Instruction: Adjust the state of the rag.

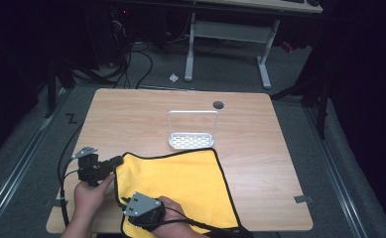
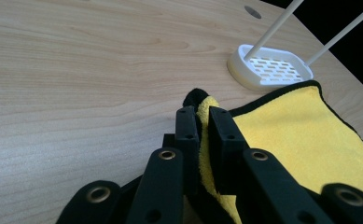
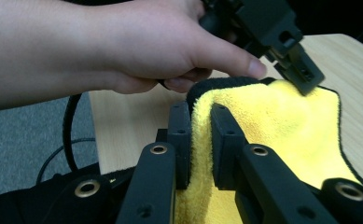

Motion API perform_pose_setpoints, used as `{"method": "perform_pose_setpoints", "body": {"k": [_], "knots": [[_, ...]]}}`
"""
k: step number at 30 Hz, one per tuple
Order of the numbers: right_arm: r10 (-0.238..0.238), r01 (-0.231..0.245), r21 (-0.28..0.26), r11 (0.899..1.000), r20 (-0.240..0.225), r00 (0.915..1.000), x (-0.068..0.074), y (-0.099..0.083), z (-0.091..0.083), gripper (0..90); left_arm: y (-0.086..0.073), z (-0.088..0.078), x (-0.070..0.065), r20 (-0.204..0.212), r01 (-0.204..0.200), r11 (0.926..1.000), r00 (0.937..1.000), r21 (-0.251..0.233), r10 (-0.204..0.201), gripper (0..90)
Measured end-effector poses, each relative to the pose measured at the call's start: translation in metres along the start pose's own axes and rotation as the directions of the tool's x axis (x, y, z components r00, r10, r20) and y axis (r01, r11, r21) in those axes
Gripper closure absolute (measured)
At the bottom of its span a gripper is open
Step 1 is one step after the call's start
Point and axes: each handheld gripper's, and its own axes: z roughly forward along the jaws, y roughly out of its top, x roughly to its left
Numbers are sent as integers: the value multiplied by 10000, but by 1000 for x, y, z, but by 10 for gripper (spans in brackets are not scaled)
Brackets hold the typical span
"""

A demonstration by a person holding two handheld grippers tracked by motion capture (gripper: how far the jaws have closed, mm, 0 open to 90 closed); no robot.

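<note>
High view: yellow cloth (image 1: 180, 186) lies on the near part of the bench (image 1: 260, 148), its far edge just beside the white rack (image 1: 192, 133). Left tool (image 2: 203, 112) grips the cloth's far-left corner; right tool (image 3: 200, 109) clamps its near-left edge.

White slotted rack (image 1: 192, 141) upright on wooden table (image 1: 260, 148) — round hole (image 1: 218, 104) near far edge.
</note>
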Motion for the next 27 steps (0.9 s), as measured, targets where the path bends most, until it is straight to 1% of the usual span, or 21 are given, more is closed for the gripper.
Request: {"method": "perform_pose_setpoints", "body": {"k": [2,4,10,11,12,15,16,18,20,21,24,27], "knots": [[28,-27,-63,10000,144,9999,-4,-1,-5,808,2,4,-4,12,30,10000,10000,-65,-29,827],[138,-136,-61,9999,284,9995,-7,-4,-12,808,3,10,-12,49,-23,9999,10000,-126,24,827],[407,-411,35,9991,823,9958,-22,-24,-41,804,3,37,-43,296,-309,9995,9991,-113,312,825],[474,-480,44,9988,894,9949,-25,-28,-47,803,3,43,-51,340,-335,9994,9988,-112,339,824],[546,-553,35,9985,1034,9931,-29,-34,-54,801,3,46,-55,357,-367,9992,9987,-128,372,824],[757,-769,55,9970,1207,9898,-36,-44,-67,799,5,59,-69,345,-534,9986,9980,-31,535,824],[836,-853,81,9963,1299,9880,-38,-49,-72,799,6,64,-76,324,-608,9981,9976,3,608,824],[907,-940,155,9954,1501,9845,-43,-58,-82,799,8,72,-85,406,-638,9980,9971,3,637,824],[998,-1048,214,9943,1670,9809,-48,-66,-91,799,11,80,-97,362,-912,9958,9952,31,911,824],[1047,-1104,233,9936,1750,9790,-51,-70,-95,799,11,85,-102,373,-983,9952,9945,20,982,824],[1228,-1315,295,9909,2052,9710,-58,-80,-107,796,14,99,-116,298,-1139,9932,9931,253,1132,824],[1385,-1500,348,9881,2243,9646,-66,-91,-118,796,15,111,-129,218,-1272,9911,9917,388,1264,823]]}}
